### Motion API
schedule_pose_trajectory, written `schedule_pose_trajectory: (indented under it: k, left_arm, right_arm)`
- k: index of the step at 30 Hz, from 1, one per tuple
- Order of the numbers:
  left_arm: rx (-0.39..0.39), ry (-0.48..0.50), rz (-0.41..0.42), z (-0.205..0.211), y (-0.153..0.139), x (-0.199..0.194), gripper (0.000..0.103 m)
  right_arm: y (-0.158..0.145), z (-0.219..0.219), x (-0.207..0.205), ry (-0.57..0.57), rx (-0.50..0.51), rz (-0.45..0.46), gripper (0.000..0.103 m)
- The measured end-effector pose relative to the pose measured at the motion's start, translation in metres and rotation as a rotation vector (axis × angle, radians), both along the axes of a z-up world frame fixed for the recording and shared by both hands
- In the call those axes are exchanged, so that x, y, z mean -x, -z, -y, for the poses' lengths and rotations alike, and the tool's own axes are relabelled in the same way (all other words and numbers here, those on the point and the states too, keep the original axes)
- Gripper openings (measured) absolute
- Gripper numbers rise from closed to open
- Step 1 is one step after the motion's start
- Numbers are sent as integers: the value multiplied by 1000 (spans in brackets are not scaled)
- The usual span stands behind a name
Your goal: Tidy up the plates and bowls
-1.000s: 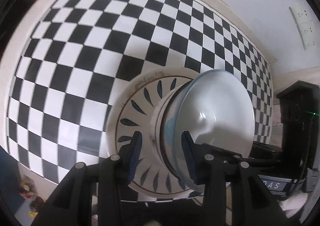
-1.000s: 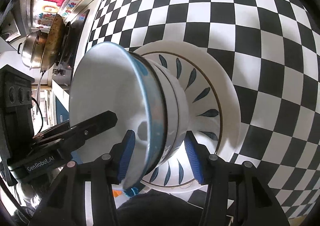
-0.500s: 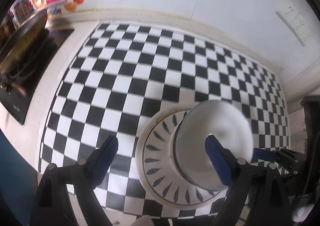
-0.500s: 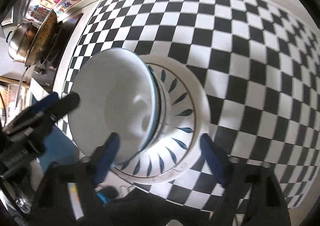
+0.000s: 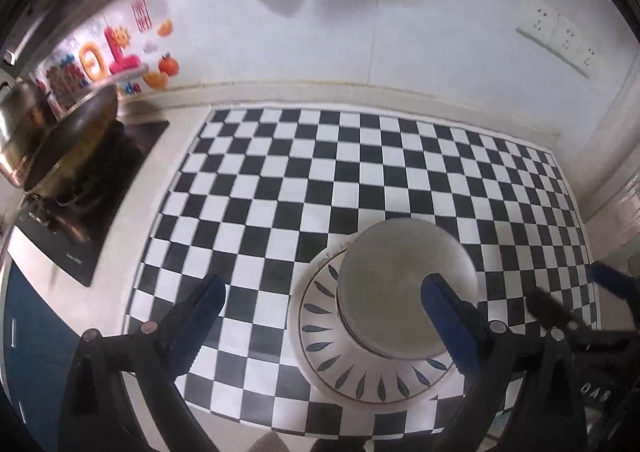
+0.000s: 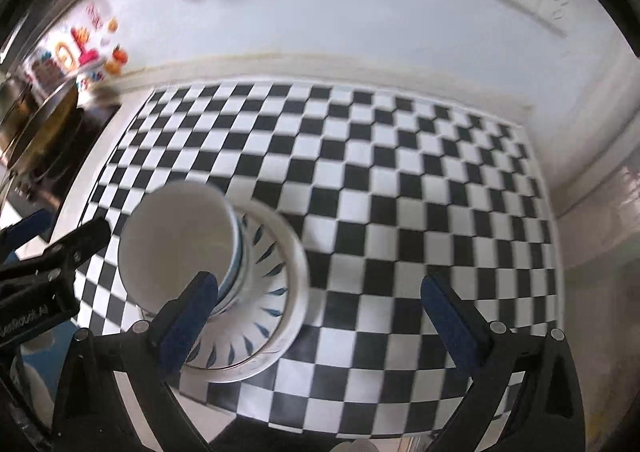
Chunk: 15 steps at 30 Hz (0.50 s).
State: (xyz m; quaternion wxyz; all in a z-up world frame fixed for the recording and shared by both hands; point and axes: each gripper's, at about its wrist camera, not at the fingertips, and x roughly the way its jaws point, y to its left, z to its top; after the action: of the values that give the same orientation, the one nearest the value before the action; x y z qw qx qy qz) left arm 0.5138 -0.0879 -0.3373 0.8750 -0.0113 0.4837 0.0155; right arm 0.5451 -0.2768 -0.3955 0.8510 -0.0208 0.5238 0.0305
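I have just let both grippers spread wide, left gripper (image 5: 324, 312) and right gripper (image 6: 320, 312), grasping nothing. The stacked bowls (image 5: 404, 284) now sit on the leaf-patterned plate (image 5: 320, 336) on the checkered mat (image 5: 280, 179), so this stack looks done

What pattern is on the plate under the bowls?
White plate with dark blue leaf-shaped strokes radiating inside a thin ring; clearest from the left wrist.

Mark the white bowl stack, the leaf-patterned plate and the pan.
white bowl stack (image 5: 404, 280), left wrist view, inside of top bowl
leaf-patterned plate (image 5: 320, 326), left wrist view, patterned rim
pan (image 5: 72, 143), left wrist view, dark side
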Motion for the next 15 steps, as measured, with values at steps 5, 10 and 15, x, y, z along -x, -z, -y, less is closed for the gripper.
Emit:
schedule_pose_trajectory:
  k: [5,10,15]
  left_arm:
    - [-13,9,66,6,-29,23,102]
    - [-4,14,82,9,-51,49,102]
    - [7,25,91,17,-68,77,102]
  right_arm:
    - [-29,7,25,33,-10,67,103]
    - [-58,11,55,42,-22,105,103]
    - [-83,21,92,40,-48,131,103]
